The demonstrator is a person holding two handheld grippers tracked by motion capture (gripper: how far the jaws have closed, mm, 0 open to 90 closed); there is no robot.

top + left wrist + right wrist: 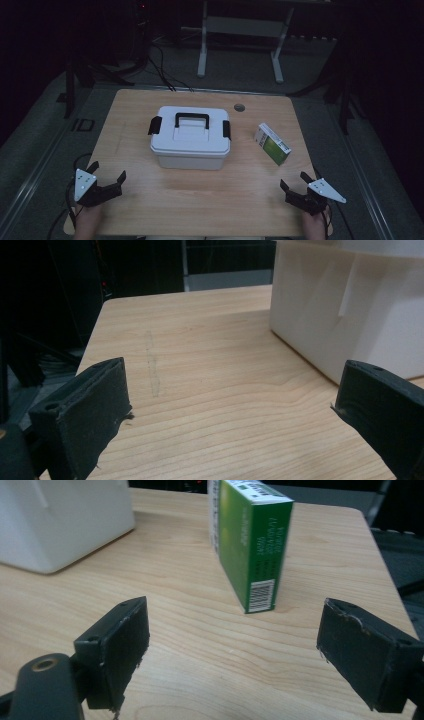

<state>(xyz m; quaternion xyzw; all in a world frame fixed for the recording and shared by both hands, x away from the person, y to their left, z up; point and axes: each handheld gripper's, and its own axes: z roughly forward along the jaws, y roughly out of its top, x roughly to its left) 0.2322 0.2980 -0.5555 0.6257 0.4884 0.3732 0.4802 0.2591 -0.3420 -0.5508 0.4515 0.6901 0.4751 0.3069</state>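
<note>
Dim room and dark floor surround a pale wooden surface (210,200) with a small round grommet (239,107) near its far edge. Both tools rest low at the near edge, each with its jaws spread wide and nothing between them.

Ahead of the right tool (298,182), slightly to its left and a short way off, stands a green and white carton (272,143) on its long narrow edge. In the right gripper view the carton (250,540) sits squarely between the lines of the two jaws, barcode end facing the tool. It looks like thin cardboard: probably light, stiff enough along its edges but likely to dent if squeezed hard on the broad printed faces. Its glossy print may be a little slippery. The best hold is probably across the two broad faces near the middle, with the pads flat and gentle pressure; standing on a narrow edge, it may tip if nudged from one side first.

Ahead of the left tool (106,179) and off to its right sits a white lidded storage box (190,140) with a black carry handle (191,118) and black side latches (155,125). In the left gripper view its plain white wall (350,305) rises just beyond the right jaw. Hard, smooth plastic, too wide for the jaws; the handle or a latch is the likely purchase.
</note>
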